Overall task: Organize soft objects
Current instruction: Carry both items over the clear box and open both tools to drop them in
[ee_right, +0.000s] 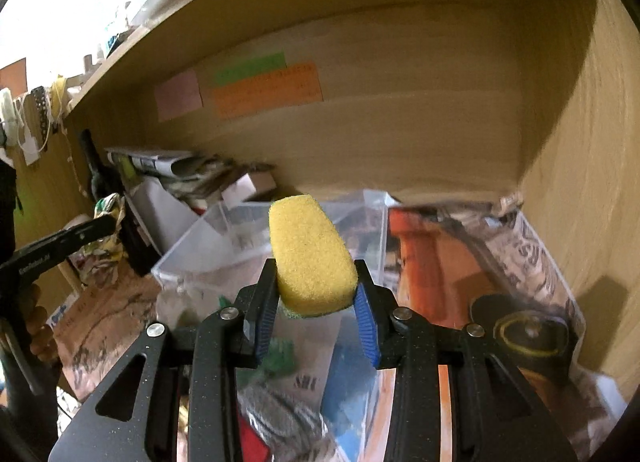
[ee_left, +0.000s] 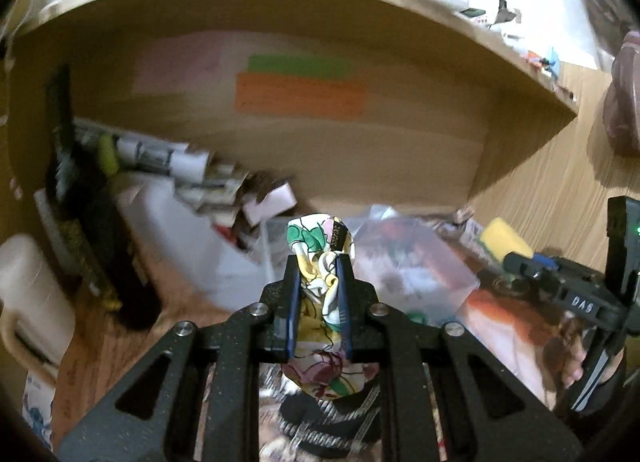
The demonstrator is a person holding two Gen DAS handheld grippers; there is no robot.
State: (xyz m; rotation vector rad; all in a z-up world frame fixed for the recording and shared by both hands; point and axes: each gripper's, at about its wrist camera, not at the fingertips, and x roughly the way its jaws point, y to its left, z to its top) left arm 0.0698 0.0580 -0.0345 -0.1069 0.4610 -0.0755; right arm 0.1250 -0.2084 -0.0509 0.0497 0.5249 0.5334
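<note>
Carry step: left tool (ee_left: pixel 319 262) pinched tight on floral cloth (ee_left: pixel 320 282); right tool (ee_right: pixel 316 298) clamps sponge (ee_right: pixel 310 258). Next, likely release both into clear box (ee_right: pixel 224 250).

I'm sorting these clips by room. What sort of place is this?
Probably a cluttered home desk or storage nook: a wooden shelf, sticky notes on the back panel, and a clear plastic box among papers.

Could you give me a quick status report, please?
Left gripper shut on floral cloth. Right gripper shut on yellow sponge. Clear bin ahead.
</note>
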